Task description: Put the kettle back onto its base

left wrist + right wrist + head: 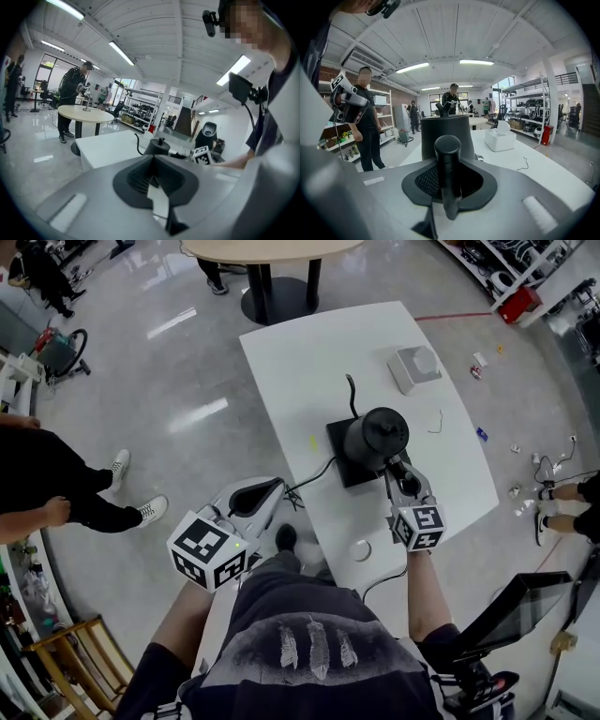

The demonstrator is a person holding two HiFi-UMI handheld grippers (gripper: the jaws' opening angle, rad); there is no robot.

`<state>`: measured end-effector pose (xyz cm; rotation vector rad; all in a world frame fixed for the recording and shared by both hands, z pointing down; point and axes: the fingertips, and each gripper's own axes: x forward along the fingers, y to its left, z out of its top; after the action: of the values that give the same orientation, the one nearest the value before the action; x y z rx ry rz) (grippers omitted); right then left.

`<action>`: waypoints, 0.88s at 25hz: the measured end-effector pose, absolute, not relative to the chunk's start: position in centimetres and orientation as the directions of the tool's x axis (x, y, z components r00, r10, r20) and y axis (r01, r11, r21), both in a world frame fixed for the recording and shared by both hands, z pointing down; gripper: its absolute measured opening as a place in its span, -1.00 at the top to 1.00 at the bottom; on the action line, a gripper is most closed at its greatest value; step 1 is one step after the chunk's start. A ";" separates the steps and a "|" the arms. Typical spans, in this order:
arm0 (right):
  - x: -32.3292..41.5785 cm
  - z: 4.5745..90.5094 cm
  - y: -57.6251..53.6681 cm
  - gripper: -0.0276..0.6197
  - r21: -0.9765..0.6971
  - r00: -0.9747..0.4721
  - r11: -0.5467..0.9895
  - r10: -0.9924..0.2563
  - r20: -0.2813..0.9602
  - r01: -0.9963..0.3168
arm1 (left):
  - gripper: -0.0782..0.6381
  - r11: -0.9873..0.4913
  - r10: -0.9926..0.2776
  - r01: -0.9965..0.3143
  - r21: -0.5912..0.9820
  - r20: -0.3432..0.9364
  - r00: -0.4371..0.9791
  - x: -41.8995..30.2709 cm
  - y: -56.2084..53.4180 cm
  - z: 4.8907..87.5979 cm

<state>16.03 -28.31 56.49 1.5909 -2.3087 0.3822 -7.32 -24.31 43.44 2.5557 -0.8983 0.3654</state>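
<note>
**Kettle right over its base**

The left gripper [266,491] hangs off the table [291,362], at about 8 o'clock from the kettle. Its fingers are pressed together with nothing in them. I think it waits out there so it does not get in the way.

A black cord [314,472] runs from the near edge of the table to the flat black base [336,442]. The black kettle [375,437] is right over that base, near the middle of the table. I cannot tell if its bottom is touching the base yet. The job looks nearly done.

The right gripper [399,472] comes in from 5 o'clock. Its fingers are clamped tight on the kettle's handle [447,159], which sticks out toward the person. Holding the handle likely keeps the kettle straight up, so it can sit down flat.

A white box [413,367] sits at 1 o'clock from the kettle, well apart from it. There is bare table all around the base, so nothing blocks the way. The table edge at 6 o'clock is near, and the cord there could catch.
</note>
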 end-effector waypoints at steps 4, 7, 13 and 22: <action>15.6 56.8 -28.4 0.73 -0.062 -0.335 0.340 -0.848 0.410 -0.938 | 0.78 -0.706 -0.536 -0.644 0.295 0.372 0.758 -7.8 -24.4 43.8; 15.6 56.7 -28.4 0.73 -0.060 -0.334 0.341 -0.849 0.409 -0.938 | 0.78 -0.704 -0.534 -0.639 0.310 0.362 0.764 -7.8 -24.5 44.1; 15.8 56.7 -28.4 0.73 -0.050 -0.321 0.331 -0.851 0.415 -0.942 | 0.78 -0.700 -0.541 -0.633 0.330 0.334 0.772 -8.3 -25.1 44.1; 16.4 57.3 -27.3 -0.30 0.012 -0.219 0.264 -0.825 0.521 -0.964 | 0.78 -0.692 -0.542 -0.622 0.367 0.306 0.783 -9.7 -26.1 44.4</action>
<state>16.36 -27.34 57.28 1.6195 -2.1154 0.4415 -9.74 -26.11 44.41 2.5184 -0.8747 0.2390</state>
